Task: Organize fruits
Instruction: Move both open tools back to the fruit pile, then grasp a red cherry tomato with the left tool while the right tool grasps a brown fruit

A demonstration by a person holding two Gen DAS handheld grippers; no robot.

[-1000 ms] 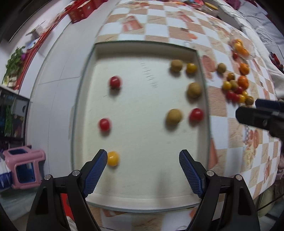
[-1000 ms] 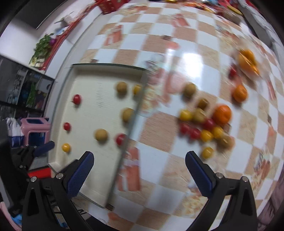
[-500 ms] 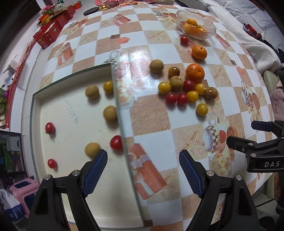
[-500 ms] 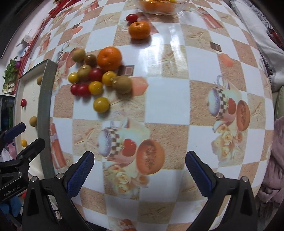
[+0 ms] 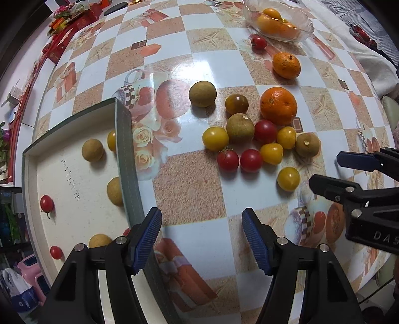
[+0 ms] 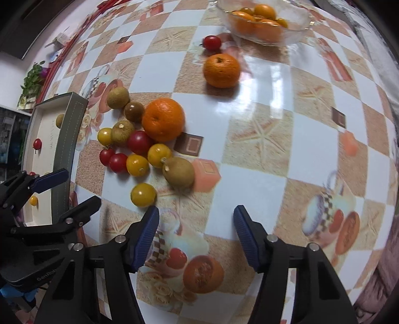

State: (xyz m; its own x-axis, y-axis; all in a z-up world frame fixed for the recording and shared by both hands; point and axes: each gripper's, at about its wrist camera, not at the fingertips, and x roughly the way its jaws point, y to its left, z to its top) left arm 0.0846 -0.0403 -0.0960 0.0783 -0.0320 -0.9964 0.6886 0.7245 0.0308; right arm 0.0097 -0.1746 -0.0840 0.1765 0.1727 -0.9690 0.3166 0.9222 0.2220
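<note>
A cluster of loose fruit lies on the checkered tablecloth: an orange (image 5: 278, 105) (image 6: 163, 119), red, yellow and brown small fruits, and a lone yellow tomato (image 5: 288, 178) (image 6: 143, 195) nearest me. A second orange (image 5: 286, 65) (image 6: 221, 70) and a red tomato (image 5: 258, 42) lie farther back. A shallow box lid (image 5: 126, 159) (image 6: 67, 147) at the left holds several small fruits. My left gripper (image 5: 201, 239) is open and empty beside the lid's right wall. My right gripper (image 6: 196, 233) is open and empty, just right of the lone yellow tomato.
A glass bowl (image 5: 303, 18) (image 6: 298, 32) of orange fruit stands at the far back. Red boxes (image 5: 72, 22) line the table's far left edge. A pink stool (image 5: 30, 266) stands on the floor below left. The table's edge runs along the right.
Both grippers have swung right, from over the box lid toward the fruit cluster, and come lower and closer to the table. Both stay open and empty.
</note>
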